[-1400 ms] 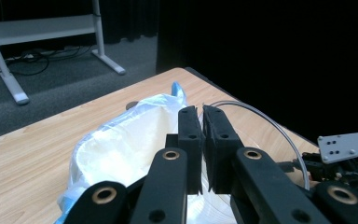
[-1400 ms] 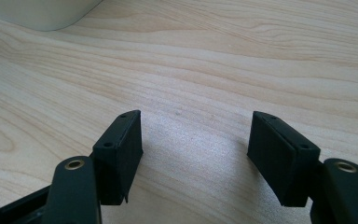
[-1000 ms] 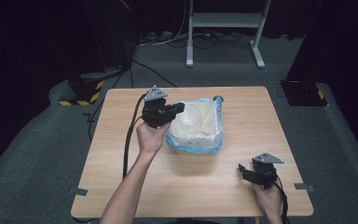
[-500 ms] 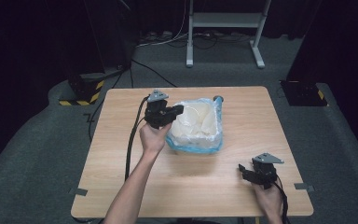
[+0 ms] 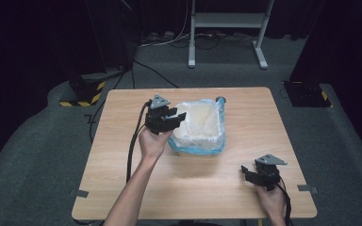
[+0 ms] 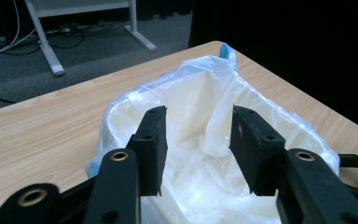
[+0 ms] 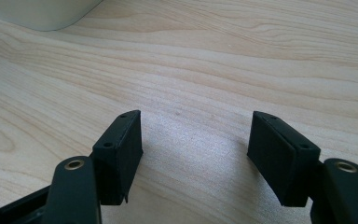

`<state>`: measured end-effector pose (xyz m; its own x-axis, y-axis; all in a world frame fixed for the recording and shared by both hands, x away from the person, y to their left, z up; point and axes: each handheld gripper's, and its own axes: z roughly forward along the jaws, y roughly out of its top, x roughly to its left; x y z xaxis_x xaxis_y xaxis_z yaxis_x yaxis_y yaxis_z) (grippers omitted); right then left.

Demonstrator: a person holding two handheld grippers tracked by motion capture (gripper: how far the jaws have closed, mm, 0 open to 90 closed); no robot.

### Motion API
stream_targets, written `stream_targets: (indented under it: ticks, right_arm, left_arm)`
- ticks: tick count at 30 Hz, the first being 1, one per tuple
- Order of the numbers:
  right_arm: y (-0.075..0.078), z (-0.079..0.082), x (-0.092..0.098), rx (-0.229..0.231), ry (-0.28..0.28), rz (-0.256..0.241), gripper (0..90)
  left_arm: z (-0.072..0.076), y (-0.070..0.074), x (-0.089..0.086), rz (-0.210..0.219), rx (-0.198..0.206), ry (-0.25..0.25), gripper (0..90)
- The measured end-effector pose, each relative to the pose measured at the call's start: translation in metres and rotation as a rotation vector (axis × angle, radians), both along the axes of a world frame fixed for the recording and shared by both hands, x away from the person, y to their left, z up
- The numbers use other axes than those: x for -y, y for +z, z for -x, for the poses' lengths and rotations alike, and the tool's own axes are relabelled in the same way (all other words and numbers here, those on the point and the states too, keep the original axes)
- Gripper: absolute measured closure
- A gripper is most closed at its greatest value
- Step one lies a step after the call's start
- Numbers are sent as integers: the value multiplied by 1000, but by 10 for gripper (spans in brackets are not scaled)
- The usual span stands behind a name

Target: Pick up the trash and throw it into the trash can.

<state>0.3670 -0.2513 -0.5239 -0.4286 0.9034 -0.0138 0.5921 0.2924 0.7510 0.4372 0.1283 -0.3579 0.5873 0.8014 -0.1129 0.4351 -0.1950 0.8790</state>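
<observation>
Two hand-held grippers over a wooden table [image 5: 122,155] with a lined bin at its middle.

The left gripper [image 5: 175,116] hangs at the left rim of the white bin [image 5: 195,141] — jaws parted, nothing between them, the clear plastic liner [image 6: 200,135] just beyond the tips. Toward the near right corner, the right gripper [image 5: 247,173] sits low over bare wood, well apart from the bin — jaws wide, empty.
</observation>
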Motion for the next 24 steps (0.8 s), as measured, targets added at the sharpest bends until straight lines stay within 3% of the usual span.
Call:
stream_targets:
  ticks: [3,7,9,13,19,24]
  right_arm:
    - [0,0,0,-1,-1,1,347]
    - [0,0,0,-1,-1,1,347]
    - [0,0,0,-1,-1,1,347]
    - [0,0,0,-1,-1,1,347]
    - [0,0,0,-1,-1,1,347]
    - [0,0,0,-1,-1,0,347]
  left_arm:
    - [7,-1,-4,20,6,3,504]
    - [18,-5,-9,-1,9,1,473]
    - [23,-7,-14,20,12,0,467]
    - [28,-9,-23,51,-38,-36,416]
    - [40,-15,-32,35,-38,-26,407]
    - [47,-16,-41,52,-46,-15,408]
